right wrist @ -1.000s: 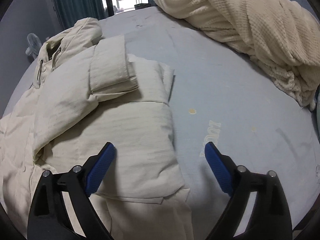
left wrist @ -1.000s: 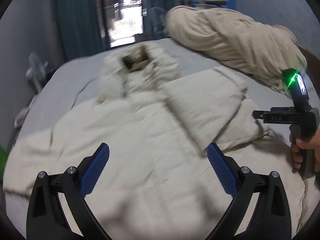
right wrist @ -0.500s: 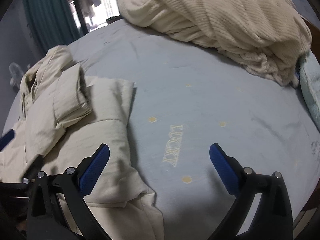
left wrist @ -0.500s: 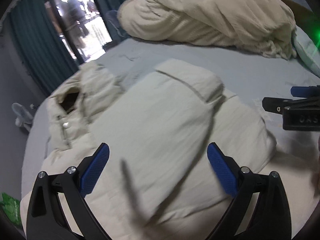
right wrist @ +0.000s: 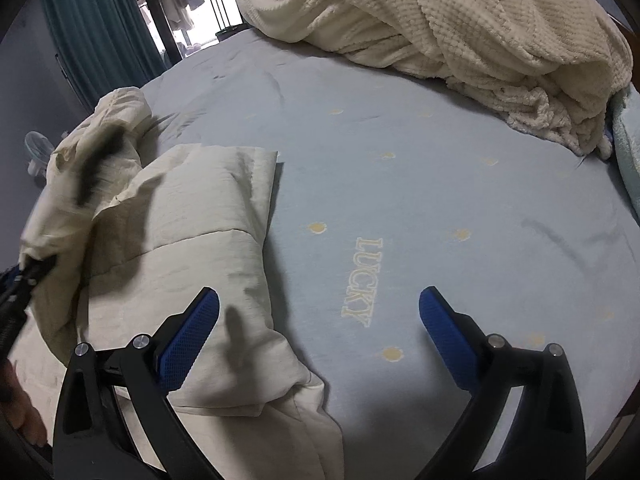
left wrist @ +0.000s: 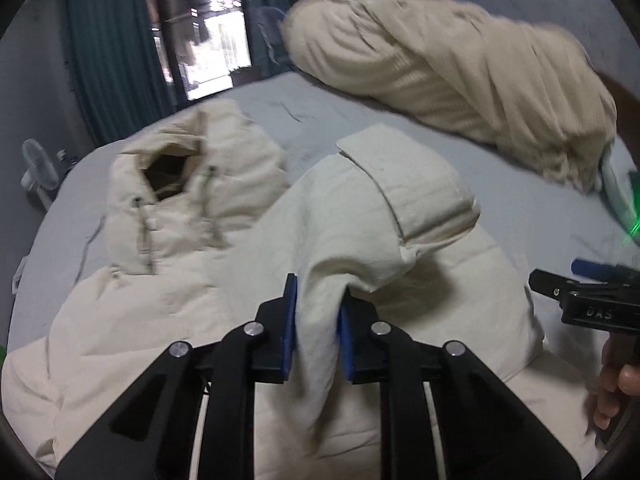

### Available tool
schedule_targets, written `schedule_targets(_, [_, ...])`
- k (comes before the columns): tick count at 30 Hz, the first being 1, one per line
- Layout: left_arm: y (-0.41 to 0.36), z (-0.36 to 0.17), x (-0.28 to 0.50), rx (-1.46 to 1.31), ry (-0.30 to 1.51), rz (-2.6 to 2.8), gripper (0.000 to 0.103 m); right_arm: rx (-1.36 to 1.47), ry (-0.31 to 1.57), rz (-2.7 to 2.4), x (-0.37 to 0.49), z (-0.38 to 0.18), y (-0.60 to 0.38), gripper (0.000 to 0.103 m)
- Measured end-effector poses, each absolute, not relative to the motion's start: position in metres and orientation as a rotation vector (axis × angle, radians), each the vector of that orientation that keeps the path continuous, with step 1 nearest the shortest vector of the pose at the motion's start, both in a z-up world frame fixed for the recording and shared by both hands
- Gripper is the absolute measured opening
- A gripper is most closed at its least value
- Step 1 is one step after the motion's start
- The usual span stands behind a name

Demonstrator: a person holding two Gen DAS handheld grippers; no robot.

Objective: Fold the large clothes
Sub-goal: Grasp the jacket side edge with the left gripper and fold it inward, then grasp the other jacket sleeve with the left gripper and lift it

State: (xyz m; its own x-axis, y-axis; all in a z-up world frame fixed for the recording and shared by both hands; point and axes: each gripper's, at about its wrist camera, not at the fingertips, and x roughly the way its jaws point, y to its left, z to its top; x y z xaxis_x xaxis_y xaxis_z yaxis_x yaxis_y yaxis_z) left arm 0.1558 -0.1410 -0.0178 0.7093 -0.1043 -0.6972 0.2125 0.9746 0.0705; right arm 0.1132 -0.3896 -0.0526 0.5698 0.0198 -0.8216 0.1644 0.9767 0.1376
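A cream padded hooded jacket (left wrist: 168, 288) lies on the blue bed, its hood (left wrist: 188, 176) toward the window and its right sleeve (left wrist: 384, 208) folded across the body. My left gripper (left wrist: 316, 316) is shut on a raised fold of that sleeve. In the right wrist view the jacket (right wrist: 192, 248) lies at the left, with the left gripper (right wrist: 24, 280) at the left edge. My right gripper (right wrist: 320, 328) is open and empty, low over the jacket's right edge and the sheet. It also shows in the left wrist view (left wrist: 580, 292) at the right.
A bunched cream blanket (right wrist: 460, 20) lies across the far right of the bed; it also shows in the left wrist view (left wrist: 460, 76). The blue sheet (right wrist: 440, 184) carries the word LUCKY. A light-blue pillow (right wrist: 630, 140) is at the right edge. Dark curtains (left wrist: 112, 48) and a fan (left wrist: 38, 168) stand behind.
My left gripper went from open above the jacket to shut on a fold of the folded sleeve, lifting it. My right gripper shifted right, off the jacket toward the bare sheet, still open.
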Motion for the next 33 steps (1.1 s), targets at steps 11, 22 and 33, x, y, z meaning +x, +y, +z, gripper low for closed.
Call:
schedule_targets(11, [-0.022, -0.024, 0.107, -0.068, 0.763, -0.005, 0.018, 0.221, 0.952, -0.054, 0.113, -0.05, -0.386, 0.096])
schedule_targets(22, [0.055, -0.082, 0.078, -0.227, 1.013, 0.018, 0.049, 0.178, 0.941, -0.005, 0.112, -0.047, -0.373, 0.096])
schedule_targets(33, [0.107, -0.059, 0.063, -0.203, 0.992, 0.104, 0.075, 0.159, 0.928, 0.024, 0.107, -0.042, -0.366, 0.096])
